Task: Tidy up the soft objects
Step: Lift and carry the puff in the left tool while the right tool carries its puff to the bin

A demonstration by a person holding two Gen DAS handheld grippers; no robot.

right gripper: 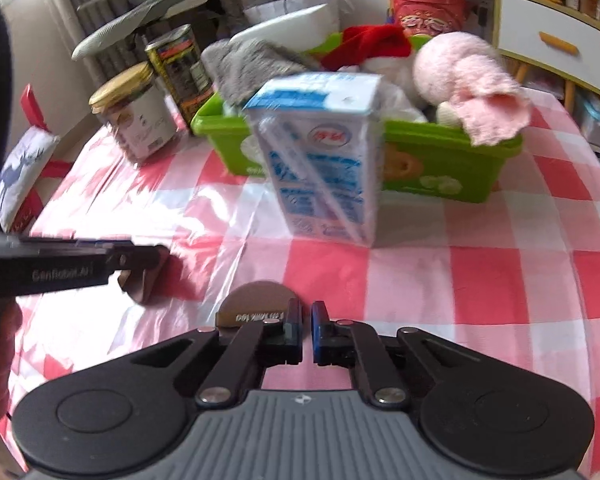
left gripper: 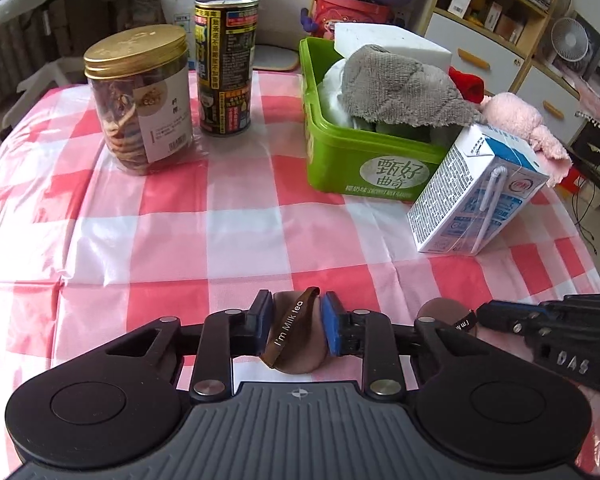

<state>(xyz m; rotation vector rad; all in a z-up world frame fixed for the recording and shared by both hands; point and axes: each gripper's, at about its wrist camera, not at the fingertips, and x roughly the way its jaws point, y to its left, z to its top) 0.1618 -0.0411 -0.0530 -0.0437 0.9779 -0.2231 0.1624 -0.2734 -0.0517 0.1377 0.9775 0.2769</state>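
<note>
Green plastic bin (left gripper: 342,160) already holds grey towel (left gripper: 400,88), pink plush (right gripper: 460,68). Your left gripper (left gripper: 296,326) clamps brown soft "Milk tea" pad (left gripper: 296,344); right gripper (right gripper: 307,330) nearly closed, empty, w/ second brown pad (right gripper: 256,300) just beside. Both left.

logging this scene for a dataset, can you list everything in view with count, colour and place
brown soft pad with "I'm Milk tea" band: 2, brown, near table edge; one between the left fingers, the other left of the right fingers
green plastic bin: 1, green, far right of table
grey towel: 1, grey, in bin
pink plush toy: 1, pink, over bin rim
red fabric item: 1, red, in bin
milk carton: 1, white and blue, in front of bin
gold-lidded clear jar: 1, far left
black and yellow can: 1, behind jar
checked tablecloth: 1, red and white
left gripper: shut on pad
right gripper: nearly closed, empty
</note>
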